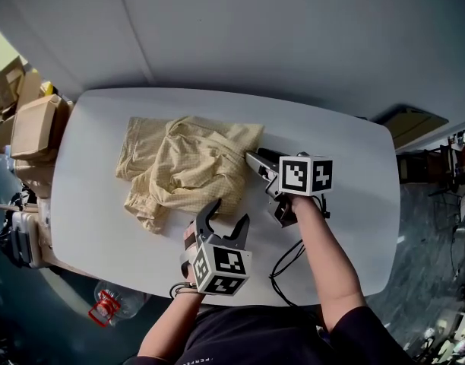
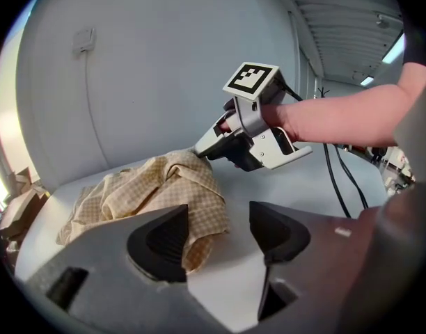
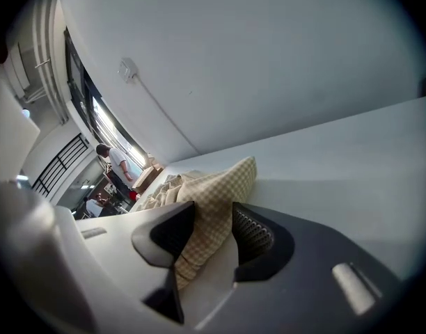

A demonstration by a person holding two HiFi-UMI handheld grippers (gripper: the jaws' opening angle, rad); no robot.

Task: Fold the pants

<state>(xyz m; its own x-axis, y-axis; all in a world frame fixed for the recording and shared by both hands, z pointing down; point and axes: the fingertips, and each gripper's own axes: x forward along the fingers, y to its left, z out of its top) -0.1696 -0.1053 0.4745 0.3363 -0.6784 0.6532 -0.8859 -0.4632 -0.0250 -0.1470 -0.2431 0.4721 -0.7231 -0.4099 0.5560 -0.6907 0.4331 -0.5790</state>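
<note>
1. Left tool: the jaws are spread wide and it's got nothing. It sits at the pants' 6 o'clock edge. In its own view a fold of cloth lies just in front of one jaw and the gap is bare desk.
2. Right tool: at the pants' 3 o'clock edge. The jaws are parted with a corner of the cloth lying loose between them, and the pads don't look like they're clamped on it.
3. Pants: pale yellow check, in a rumpled heap on the desk, toward its 9 o'clock side.
4. Desk: white with rounded corners. Black cables trail over its 6 o'clock edge.
5. Room: there's a plain grey wall at 12. Cardboard boxes are stacked off the desk at 9, and a plastic bottle is down at 7. The right gripper view catches a person standing far off.
6. Writing: the bottle's red label is too small to read.
</note>
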